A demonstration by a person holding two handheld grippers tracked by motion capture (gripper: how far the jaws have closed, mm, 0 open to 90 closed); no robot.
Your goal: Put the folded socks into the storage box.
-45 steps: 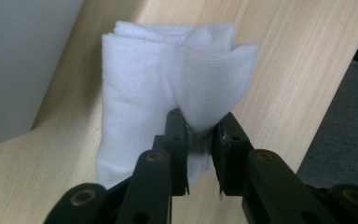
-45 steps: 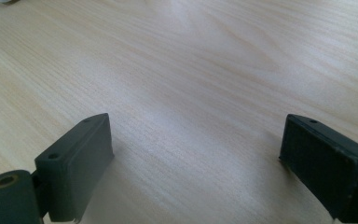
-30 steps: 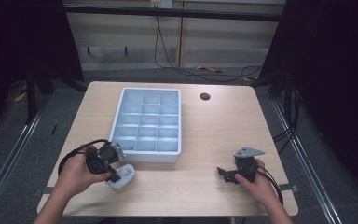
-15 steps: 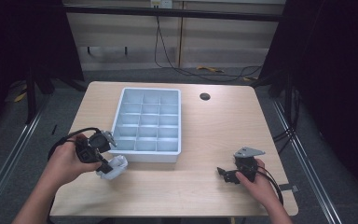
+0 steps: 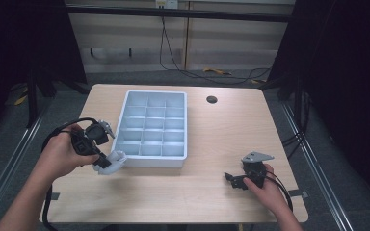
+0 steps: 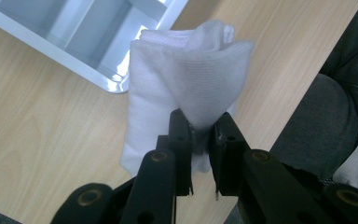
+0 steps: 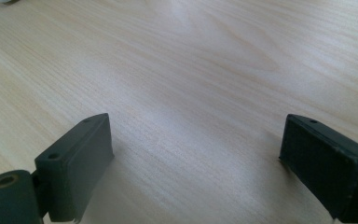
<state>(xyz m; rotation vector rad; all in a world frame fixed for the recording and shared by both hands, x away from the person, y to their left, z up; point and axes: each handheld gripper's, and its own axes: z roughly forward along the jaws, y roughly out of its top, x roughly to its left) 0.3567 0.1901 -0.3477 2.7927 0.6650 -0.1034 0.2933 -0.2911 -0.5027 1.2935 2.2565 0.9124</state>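
White cloth [image 6: 186,88] beside grey tray [image 5: 152,130]

Claw [image 6: 200,135] pinching white cloth [image 6: 186,74] beside tray corner [image 6: 114,84]

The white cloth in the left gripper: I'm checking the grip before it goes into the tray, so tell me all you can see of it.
The white cloth is a soft, finely knit fabric, folded or rolled into a loose bundle. The left gripper pinches its lower part between nearly closed jaws, so it stands up past them. In the high view it sits at the near left corner of the pale blue divided tray, over the wooden table.
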